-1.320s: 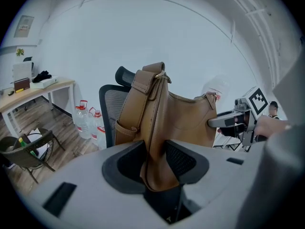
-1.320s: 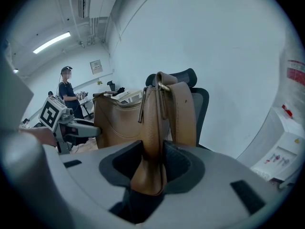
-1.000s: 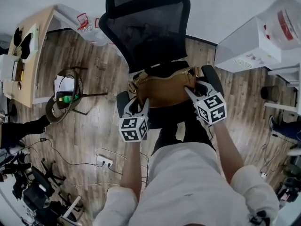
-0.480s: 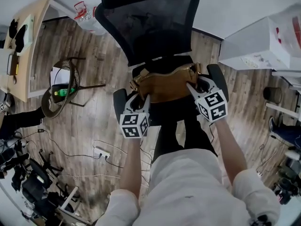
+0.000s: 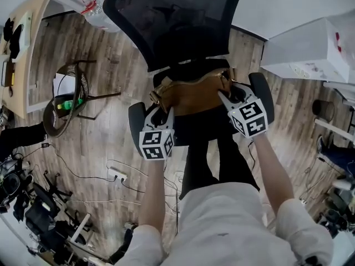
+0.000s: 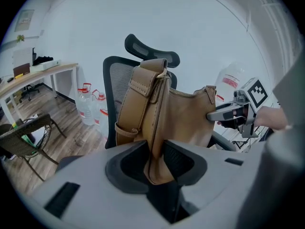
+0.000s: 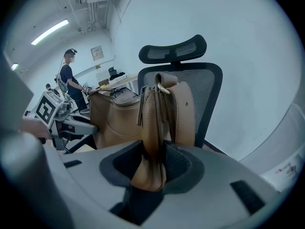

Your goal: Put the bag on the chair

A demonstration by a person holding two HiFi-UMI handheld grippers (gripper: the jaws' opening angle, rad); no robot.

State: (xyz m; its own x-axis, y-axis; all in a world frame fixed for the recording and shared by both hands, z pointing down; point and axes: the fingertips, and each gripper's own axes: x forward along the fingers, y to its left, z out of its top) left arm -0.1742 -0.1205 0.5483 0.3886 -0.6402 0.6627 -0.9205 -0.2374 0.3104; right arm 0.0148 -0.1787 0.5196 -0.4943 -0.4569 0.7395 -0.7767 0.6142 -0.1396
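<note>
A tan leather bag [image 5: 194, 96] hangs stretched between my two grippers, just above the black seat of the mesh office chair [image 5: 172, 21]. My left gripper [image 5: 161, 112] holds the bag's left end with the strap buckle. Its jaws are closing, and the leather edge [image 6: 176, 118] is pinched between them at the left gripper [image 6: 155, 161]. My right gripper [image 5: 227, 96] grips the other end. In the right gripper view the bag [image 7: 114, 120] is squeezed between the pads of that gripper [image 7: 152, 168], in front of the chair's backrest [image 7: 205, 89].
The chair's armrests [image 5: 136, 121] flank both grippers. A wicker chair [image 5: 69, 101] with a green bottle stands left, by a wooden desk [image 5: 22, 49]. White boxes [image 5: 305, 49] sit at the right. A power strip and cables [image 5: 116, 176] lie on the floor. A person [image 7: 69, 78] stands far off.
The bag and both grippers have edged a little toward the chair's backrest over the seat. Both ends of the bag stay in the jaws.
</note>
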